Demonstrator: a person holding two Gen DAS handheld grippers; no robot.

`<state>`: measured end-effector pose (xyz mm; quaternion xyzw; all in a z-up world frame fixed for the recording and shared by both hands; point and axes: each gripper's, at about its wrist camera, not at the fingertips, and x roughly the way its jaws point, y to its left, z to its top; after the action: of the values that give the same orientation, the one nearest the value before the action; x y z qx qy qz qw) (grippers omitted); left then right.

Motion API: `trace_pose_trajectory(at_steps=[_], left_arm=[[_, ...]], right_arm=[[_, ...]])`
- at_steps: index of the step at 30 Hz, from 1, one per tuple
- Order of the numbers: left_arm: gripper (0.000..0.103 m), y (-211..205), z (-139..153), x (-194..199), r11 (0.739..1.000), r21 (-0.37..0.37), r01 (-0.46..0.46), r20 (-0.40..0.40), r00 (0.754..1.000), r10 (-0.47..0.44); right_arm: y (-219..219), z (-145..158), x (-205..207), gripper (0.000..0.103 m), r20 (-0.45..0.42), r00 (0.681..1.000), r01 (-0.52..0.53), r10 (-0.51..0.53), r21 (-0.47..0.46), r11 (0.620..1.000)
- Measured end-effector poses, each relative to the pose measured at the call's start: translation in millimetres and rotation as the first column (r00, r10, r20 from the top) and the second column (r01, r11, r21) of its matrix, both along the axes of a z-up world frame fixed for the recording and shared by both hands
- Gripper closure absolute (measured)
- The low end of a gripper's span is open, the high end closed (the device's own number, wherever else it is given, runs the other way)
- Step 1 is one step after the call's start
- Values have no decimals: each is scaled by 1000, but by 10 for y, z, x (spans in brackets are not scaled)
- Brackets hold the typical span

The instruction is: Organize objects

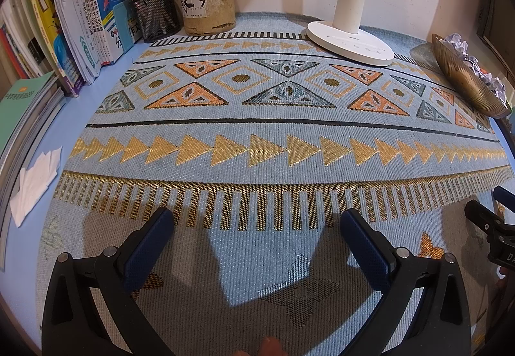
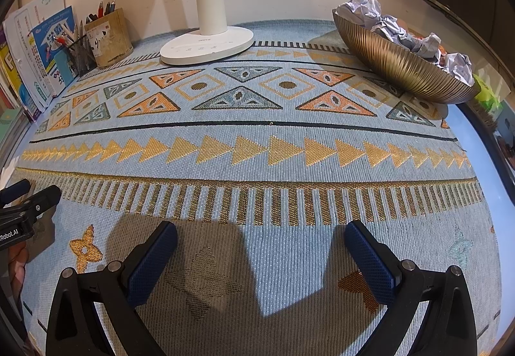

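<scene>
Two hand-held grippers poised low over a patterned blue mat, both empty. Left gripper with blue pads spread wide apart, nothing between them; right gripper likewise agape over bare weave, aimed at the open middle of the desk. Side by side and near each other, each one's black frame edging into the other's view.

Against the far wall, stationery corralled in two holders: a black mesh pen cup touching a tan cylindrical pen pot, pens upright in both, probably for easy reach beside the row of books standing at the left. White desk lamp planted on its round base at the mat's back edge, clear of the working space. At the right, a ribbed gold bowl tilted on its curved underside, heaped with crumpled paper balls, apparently serving as the scrap catcher. Off the mat at the left edge, loose white tissue sheets lying on the bare blue desk, seemingly the one thing not yet put in its place and nearest the left gripper.

Centre of the mat free of objects; by the look of it, tidying nearly done or paused between picks.
</scene>
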<state>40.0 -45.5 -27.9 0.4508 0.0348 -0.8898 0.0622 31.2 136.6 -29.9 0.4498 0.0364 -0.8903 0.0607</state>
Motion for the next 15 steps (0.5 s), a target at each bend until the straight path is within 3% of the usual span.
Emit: trace_pose_trajectory(at_steps=[15], left_arm=[[0,0,-6,-21,1000,1,-6,0,1000,6]], right_arm=[[4,-4,7,0,0,1000,-4,4,3,1000]])
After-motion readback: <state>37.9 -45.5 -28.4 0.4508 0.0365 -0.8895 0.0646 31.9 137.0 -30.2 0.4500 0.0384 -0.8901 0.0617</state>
